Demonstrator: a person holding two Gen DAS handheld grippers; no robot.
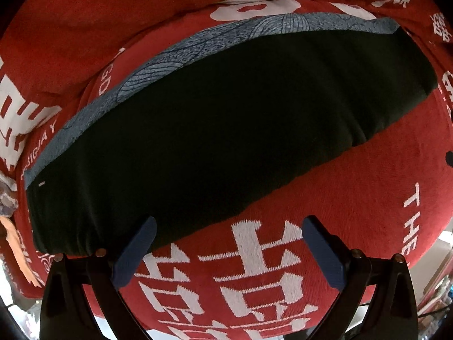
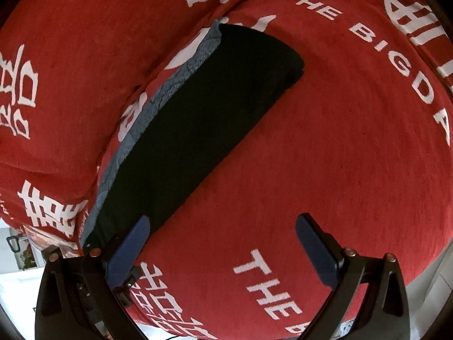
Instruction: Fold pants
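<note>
- The left gripper is hovering with its jaws spread wide apart, nothing between them; only the red cover with white lettering is showing in the gap.
- The pants are lying as a long, dark folded strip just ahead of the left jaws, running from beyond the left-hand blue pad up and away to the right.
- That pad is overlapping the strip's near edge in the left wrist view; whether it is touching the cloth cannot be told.
- A grey patterned cloth is peeking out along the strip's far edge.
- The right gripper is also holding its jaws wide open and empty, over the red cover.
- From the right wrist view, the pants are stretching ahead and to the left of the jaws, their near end beside the left-hand pad, with the grey patterned cloth along their left edge.
</note>
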